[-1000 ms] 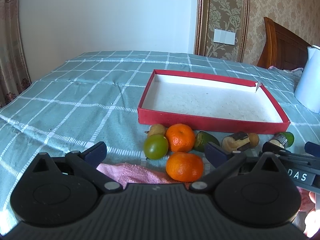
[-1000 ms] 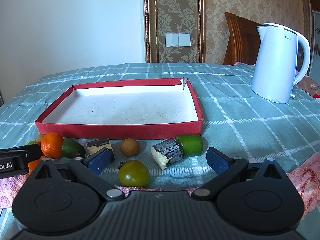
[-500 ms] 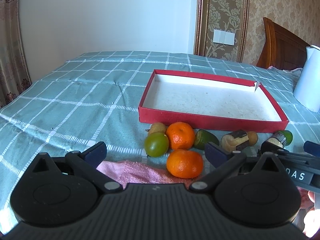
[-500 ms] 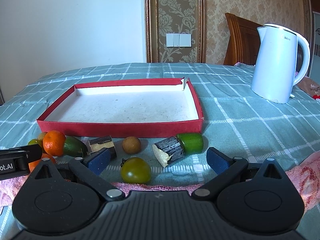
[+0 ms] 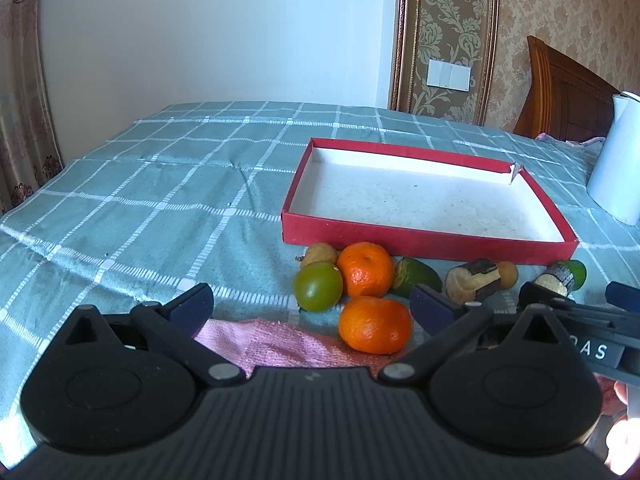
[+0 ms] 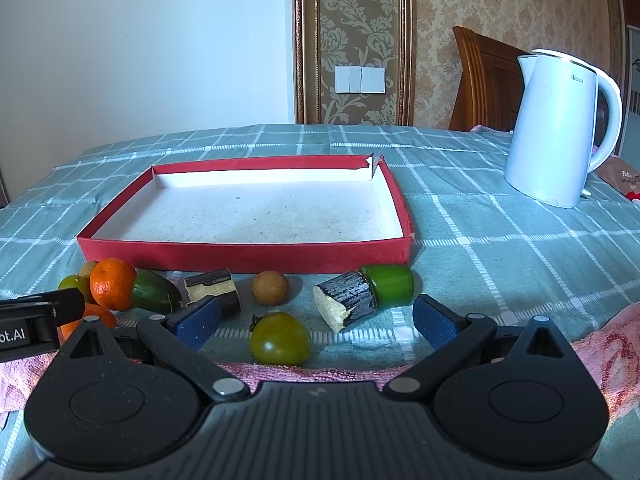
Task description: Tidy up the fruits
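Observation:
An empty red tray lies on the teal checked cloth. In front of it lie two oranges, a green tomato, a longan, a green avocado-like fruit and two sugarcane pieces. A second green tomato, a longan and a green piece show in the right wrist view. My left gripper is open and empty, near the oranges. My right gripper is open and empty, around the green tomato.
A white electric kettle stands at the right of the tray. A pink towel lies under the grippers at the near edge. A wooden headboard stands behind the kettle.
Both grippers have pulled back and risen slightly, so the fruits and tray sit a little farther and lower in view. Nothing was taken hold of.

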`<state>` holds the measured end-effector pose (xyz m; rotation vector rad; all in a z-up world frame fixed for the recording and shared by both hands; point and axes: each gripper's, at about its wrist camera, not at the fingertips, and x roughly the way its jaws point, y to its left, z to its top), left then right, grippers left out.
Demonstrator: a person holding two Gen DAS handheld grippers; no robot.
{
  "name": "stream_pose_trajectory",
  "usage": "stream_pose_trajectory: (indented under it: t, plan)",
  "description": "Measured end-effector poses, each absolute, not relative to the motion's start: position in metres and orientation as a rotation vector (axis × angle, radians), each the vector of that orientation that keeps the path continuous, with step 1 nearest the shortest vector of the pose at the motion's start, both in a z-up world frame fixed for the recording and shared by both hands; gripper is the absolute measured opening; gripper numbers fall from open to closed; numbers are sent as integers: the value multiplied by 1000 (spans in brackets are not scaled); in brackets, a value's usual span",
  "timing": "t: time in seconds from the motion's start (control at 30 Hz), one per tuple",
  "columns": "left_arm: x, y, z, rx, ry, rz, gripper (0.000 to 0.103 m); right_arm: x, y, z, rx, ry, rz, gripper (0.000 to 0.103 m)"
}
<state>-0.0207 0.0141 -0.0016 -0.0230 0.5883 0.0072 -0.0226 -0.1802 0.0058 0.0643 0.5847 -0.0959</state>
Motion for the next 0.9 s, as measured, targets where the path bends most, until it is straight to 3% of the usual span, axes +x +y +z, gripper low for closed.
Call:
stream_pose_trajectory:
  t: [0.9]
  plan:
    - [-16, 14, -6, -19, 601, 1, 103, -17, -183, 4, 72, 597, -87, 103]
